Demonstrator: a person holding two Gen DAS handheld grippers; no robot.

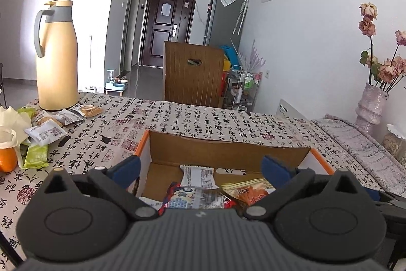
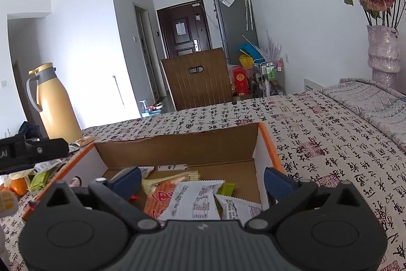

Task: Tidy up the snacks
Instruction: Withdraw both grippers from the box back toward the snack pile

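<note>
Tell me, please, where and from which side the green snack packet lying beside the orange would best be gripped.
Probably the green snack packet is best taken by its long edge facing the box, with the left gripper, now open, coming from that side. It lies flat, so the jaws should pinch across that thin edge. The orange and tissue crowd its other side.

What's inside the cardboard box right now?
The cardboard box holds loose snack packets: a white packet, an orange packet, a green one. Anything beneath them is covered.
</note>
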